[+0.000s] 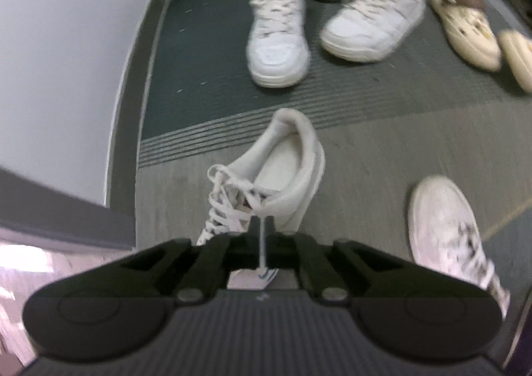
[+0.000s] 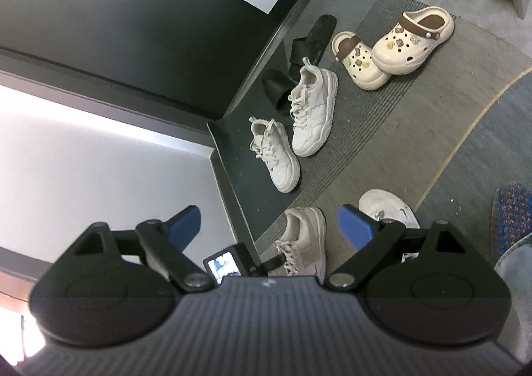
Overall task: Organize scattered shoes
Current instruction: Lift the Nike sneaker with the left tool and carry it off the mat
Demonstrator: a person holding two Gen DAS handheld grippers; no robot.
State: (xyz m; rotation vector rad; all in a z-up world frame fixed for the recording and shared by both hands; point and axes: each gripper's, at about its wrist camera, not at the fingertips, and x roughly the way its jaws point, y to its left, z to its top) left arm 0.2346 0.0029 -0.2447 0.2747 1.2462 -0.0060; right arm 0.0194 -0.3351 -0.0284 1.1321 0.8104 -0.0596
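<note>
My left gripper [image 1: 262,226] is shut on the collar of a white sneaker [image 1: 276,173] and holds it over the grey carpet; the same sneaker shows in the right wrist view [image 2: 304,239] with the left gripper's tip on it. Its mate [image 1: 449,233] lies to the right, also in the right wrist view [image 2: 389,206]. My right gripper [image 2: 269,226] is open and empty, high above the floor, blue pads [image 2: 354,224] wide apart. A second pair of white sneakers [image 2: 282,156] [image 2: 316,113] stands on the dark mat beside the wall.
Two cream clogs [image 2: 409,40] [image 2: 359,63] with brown straps stand at the far end of the mat [image 2: 365,130]. Two black slides [image 2: 314,40] [image 2: 279,86] lie against the wall base. A white and dark wall [image 2: 99,150] runs along the left. A blue-orange brush [image 2: 510,219] lies at right.
</note>
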